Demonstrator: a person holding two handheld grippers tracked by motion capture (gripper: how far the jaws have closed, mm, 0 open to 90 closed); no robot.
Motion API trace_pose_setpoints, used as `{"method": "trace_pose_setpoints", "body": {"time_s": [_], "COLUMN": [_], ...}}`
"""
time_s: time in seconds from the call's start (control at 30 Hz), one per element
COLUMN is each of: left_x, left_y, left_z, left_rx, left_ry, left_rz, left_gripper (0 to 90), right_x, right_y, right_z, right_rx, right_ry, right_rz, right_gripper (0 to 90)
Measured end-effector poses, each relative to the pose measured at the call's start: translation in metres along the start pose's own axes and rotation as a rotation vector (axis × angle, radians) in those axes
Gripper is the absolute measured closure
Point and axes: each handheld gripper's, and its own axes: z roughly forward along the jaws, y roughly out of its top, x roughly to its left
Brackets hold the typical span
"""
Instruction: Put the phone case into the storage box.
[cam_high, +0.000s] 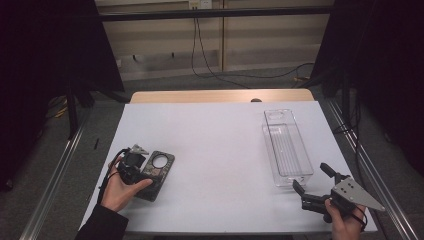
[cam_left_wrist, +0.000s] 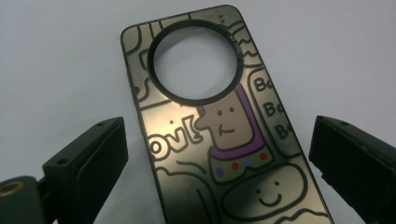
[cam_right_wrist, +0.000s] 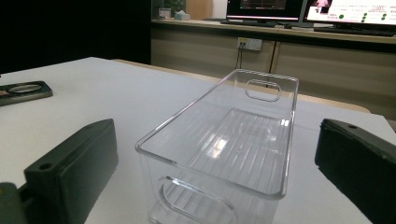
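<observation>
While the left gripper (cam_left_wrist: 219, 154) hovers jaws apart over the phone case (cam_left_wrist: 224, 130), the right gripper (cam_right_wrist: 219, 172) faces the clear bin (cam_right_wrist: 224, 140).

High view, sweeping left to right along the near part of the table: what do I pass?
Left hand with the left gripper → patterned phone case, lying flat on the white table → clear plastic bin → right gripper, jaws open toward the bin's near end → right hand.
</observation>
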Motion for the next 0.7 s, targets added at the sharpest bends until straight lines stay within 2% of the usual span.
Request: {"method": "trace_pose_setpoints", "body": {"time_s": [0.17, 0.23, 0.3, 0.47, 0.53, 0.6, 0.7], "left_x": [0.000, -0.002, -0.004, 0.000, -0.001, -0.004, -0.007], "left_y": [0.007, 0.010, 0.011, 0.011, 0.012, 0.012, 0.013], "left_z": [0.007, 0.010, 0.013, 0.019, 0.021, 0.023, 0.025], "left_rx": [0.048, 0.068, 0.073, 0.098, 0.114, 0.117, 0.126], "left_ry": [0.002, -0.020, -0.005, -0.011, -0.002, 0.018, 0.042], "left_rz": [-0.007, 0.013, 0.034, -0.005, 0.013, 0.003, 0.012], "left_gripper": [4.7, 4.8, 3.3, 2.6, 1.8, 1.2, 0.9], "right_x": [0.000, 0.000, 0.000, 0.000, 0.000, 0.000, 0.000], "right_y": [0.000, 0.000, 0.000, 0.000, 0.000, 0.000, 0.000], "right_z": [0.000, 0.000, 0.000, 0.000, 0.000, 0.000, 0.000], "right_rx": [0.003, 0.004, 0.005, 0.003, 0.003, 0.005, 0.006], "right_ry": [0.000, 0.000, 0.002, 0.002, 0.001, 0.003, 0.004], "right_rz": [0.001, 0.002, -0.001, -0.001, 0.000, -0.001, -0.003], "right_gripper": [0.0, 0.0, 0.0, 0.0, 0.0, 0.0, 0.0]}}
